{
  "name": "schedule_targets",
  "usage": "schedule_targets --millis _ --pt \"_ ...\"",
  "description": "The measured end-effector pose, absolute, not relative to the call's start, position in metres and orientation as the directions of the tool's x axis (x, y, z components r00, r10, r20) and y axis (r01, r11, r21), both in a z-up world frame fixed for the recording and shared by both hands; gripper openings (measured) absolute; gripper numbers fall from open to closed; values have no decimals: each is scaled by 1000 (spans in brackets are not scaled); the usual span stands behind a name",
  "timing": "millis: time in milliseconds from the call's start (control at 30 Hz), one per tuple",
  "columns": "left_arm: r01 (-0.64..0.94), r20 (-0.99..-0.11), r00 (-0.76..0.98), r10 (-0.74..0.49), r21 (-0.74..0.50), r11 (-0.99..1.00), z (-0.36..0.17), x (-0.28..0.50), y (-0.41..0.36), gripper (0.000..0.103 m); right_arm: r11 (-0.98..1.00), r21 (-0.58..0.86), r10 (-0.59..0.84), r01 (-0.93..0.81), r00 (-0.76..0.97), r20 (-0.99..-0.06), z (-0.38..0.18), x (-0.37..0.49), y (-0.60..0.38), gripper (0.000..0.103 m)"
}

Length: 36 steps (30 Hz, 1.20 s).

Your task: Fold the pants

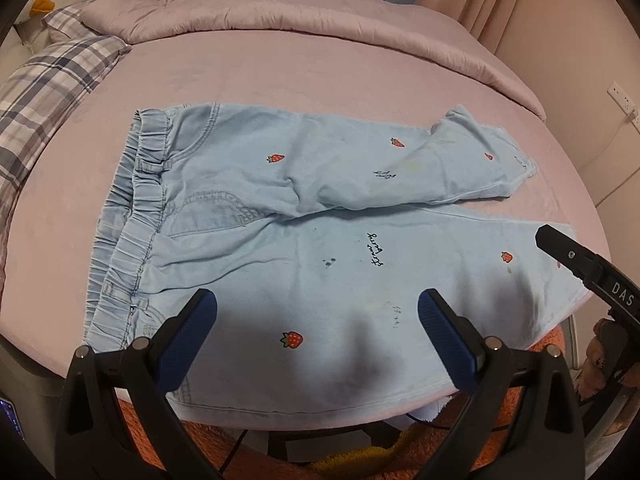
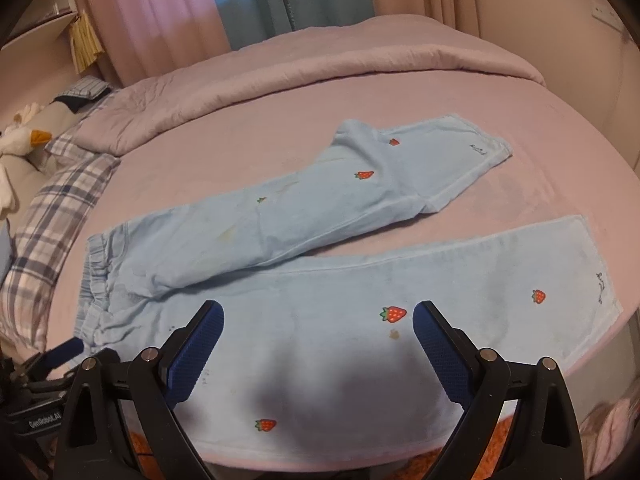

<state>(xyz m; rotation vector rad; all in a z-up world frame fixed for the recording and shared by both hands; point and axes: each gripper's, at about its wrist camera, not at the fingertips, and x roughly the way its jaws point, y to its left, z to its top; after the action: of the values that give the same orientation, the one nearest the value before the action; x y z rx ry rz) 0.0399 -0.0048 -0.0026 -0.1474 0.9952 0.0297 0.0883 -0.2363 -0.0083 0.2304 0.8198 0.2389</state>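
- Both grippers are held spread with nothing between the pads: the left gripper [image 1: 317,312] above the near leg close to the waistband [image 1: 132,216], the right gripper [image 2: 318,322] above that leg nearer the hem.
- Beneath and ahead of them, the pants [image 1: 304,208] are laid flat on the bed [image 1: 280,68], legs parted.
- Judged, the near edge is about to be gripped for folding one leg over the other.

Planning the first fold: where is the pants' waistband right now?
In the left wrist view the elastic waistband lies at the left end of the pants, nearest the plaid pillow, on the pink bed.
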Motion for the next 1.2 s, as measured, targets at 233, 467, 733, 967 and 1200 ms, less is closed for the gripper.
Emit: schedule_targets --millis 233,467,733,967,1200 --pt "-101 -842 538 -51 -125 987 -2 43 -6 100 950 299 285 -94 657 -698 -11 89 -247 96" --pt "-98 -844 533 -62 -134 986 -3 44 -7 100 950 303 276 -76 659 -700 -12 91 -254 96" --pt "-121 -851 522 -54 -137 983 -5 42 -3 99 949 308 270 -58 653 -708 -15 92 -258 96" --pt "-134 -846 530 -57 -151 979 -2 39 5 98 951 308 241 -16 660 -712 -16 93 -272 96" --pt "-287 -833 552 27 -160 945 0 35 62 98 948 312 197 63 654 -730 -17 95 -301 96"
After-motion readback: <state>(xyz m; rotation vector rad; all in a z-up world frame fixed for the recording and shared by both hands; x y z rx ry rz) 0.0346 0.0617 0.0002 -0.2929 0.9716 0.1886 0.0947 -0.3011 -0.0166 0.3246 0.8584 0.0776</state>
